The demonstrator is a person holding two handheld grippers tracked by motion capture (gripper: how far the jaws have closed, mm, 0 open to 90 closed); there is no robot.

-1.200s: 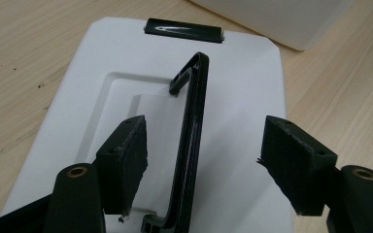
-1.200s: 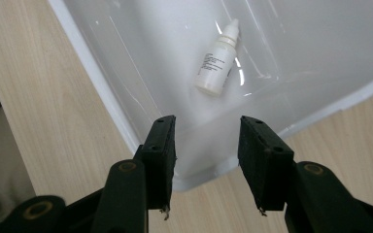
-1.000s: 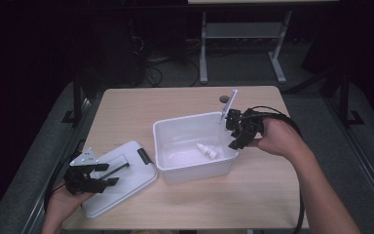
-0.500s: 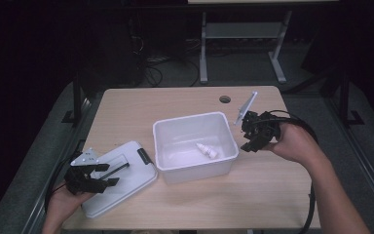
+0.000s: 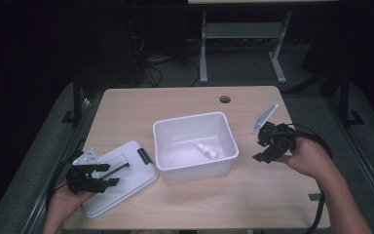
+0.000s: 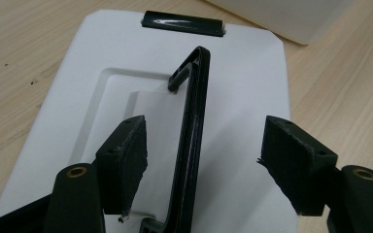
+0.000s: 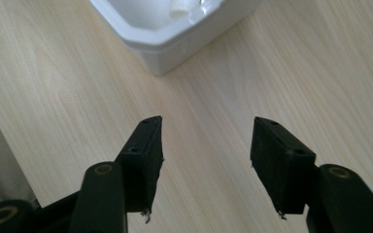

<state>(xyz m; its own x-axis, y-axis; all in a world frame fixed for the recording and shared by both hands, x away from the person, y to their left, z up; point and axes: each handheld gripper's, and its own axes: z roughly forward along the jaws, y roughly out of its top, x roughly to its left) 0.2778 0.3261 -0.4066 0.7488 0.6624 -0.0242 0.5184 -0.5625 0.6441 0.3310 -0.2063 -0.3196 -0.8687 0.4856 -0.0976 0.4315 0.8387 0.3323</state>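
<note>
A white plastic bin (image 5: 189,120) stands at the table's middle with a small white bottle (image 5: 207,150) lying inside. Its white lid (image 5: 129,187) lies flat to the left, with a black handle (image 6: 192,121) and a black latch (image 6: 182,23). My left gripper (image 5: 108,174) hovers over the lid, open, its jaws either side of the raised handle without pressing on it (image 6: 204,130). My right gripper (image 5: 259,148) is over bare wood to the right of the bin. Its jaws have just been opening and nothing is between them (image 7: 207,125). The bin's corner (image 7: 167,46) is ahead of it.
The wooden table (image 5: 175,105) has a cable hole (image 5: 225,99) near its far edge. Cables trail from both grippers toward the near edge. Dark floor and a metal stand (image 5: 243,34) lie beyond the table.
My right gripper has moved away from the bin's right rim, to the right and slightly down, and its jaws have opened. The left gripper and lid have not moved.
</note>
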